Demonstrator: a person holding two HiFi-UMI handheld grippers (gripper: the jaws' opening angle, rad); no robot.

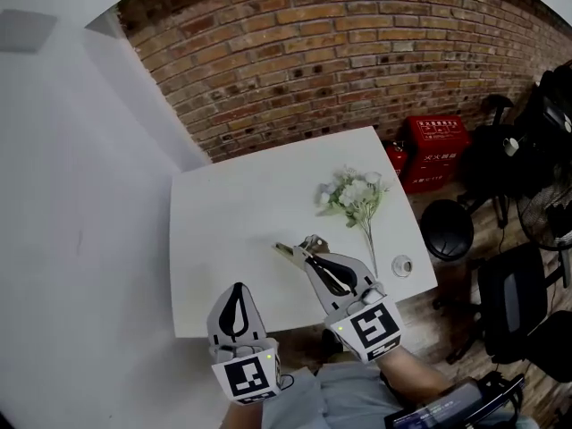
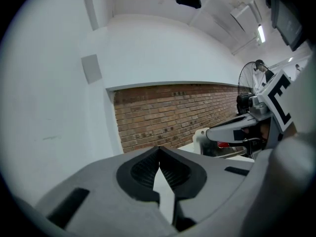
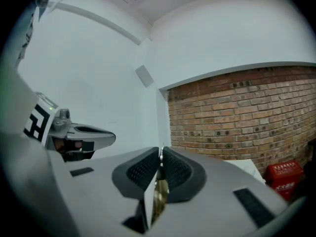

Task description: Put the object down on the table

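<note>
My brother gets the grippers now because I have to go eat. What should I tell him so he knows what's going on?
Left gripper: jaws shut and empty, by the near edge of the table.
Right gripper: jaws shut on a thin metal object, over the middle of the table. I can't tell if it touches the top.
Already lying there: white flowers at the far right and a small round thing near the right edge.
Done: the object is gripped.
Left: lower it onto a bare spot, then open the right jaws.

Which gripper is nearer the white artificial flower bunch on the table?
Right. The right gripper, shut on a thin metallic object, sits just below-left of the white flower bunch; the left gripper is farther off, lower left.
</note>
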